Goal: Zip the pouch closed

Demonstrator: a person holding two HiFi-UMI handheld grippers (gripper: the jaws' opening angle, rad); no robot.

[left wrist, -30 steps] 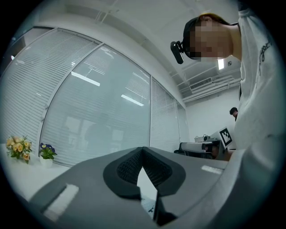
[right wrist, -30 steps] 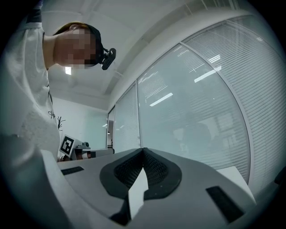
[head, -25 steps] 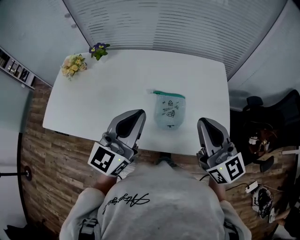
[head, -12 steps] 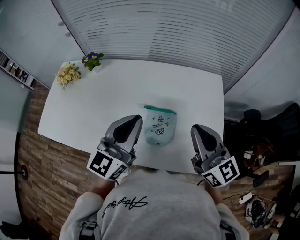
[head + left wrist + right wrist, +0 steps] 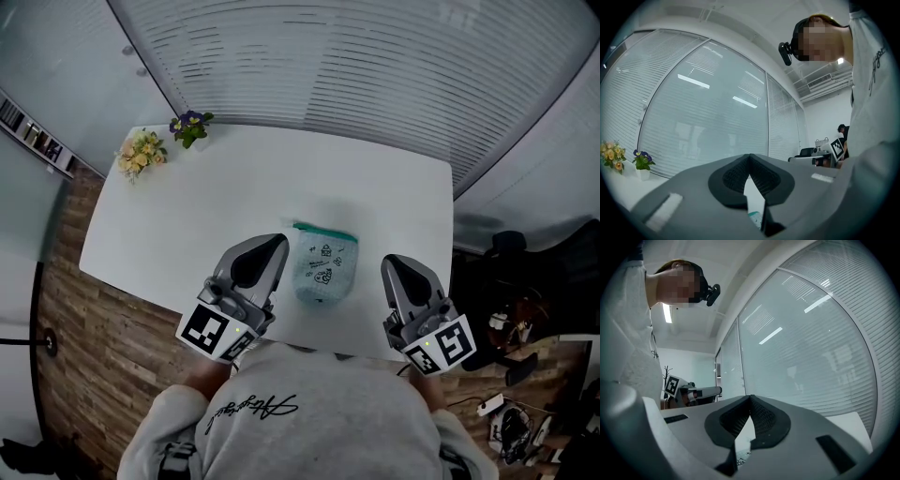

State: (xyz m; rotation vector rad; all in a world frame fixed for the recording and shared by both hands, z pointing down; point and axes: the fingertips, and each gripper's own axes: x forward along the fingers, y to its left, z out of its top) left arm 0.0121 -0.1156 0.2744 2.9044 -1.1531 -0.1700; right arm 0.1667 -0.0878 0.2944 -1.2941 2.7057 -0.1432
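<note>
- Two claws are hanging at the lower middle of the head view, the left claw (image 5: 270, 249) and the right claw (image 5: 397, 270). They are flanking the pouch (image 5: 324, 267) without touching it.
- Both are showing their jaws pressed together at the tips, with nothing between them; each gripper's own view is showing the same.
- The pouch is lying flat on the white surface (image 5: 187, 202), close to the front edge, with its green zip band (image 5: 325, 230) at the far end. From here I am not making out how far the zip is standing open.
- The likeliest trouble, I am guessing, is the soft, light pouch sliding: a pull on the slider with no second claw pinning the fabric would drag the whole bag along.
- Being so near the front edge, a nudge toward the person could be tipping it off.
- The slider is looking tiny, so a claw opened late or aimed slightly off could be pinching fabric instead and jamming the teeth.
</note>
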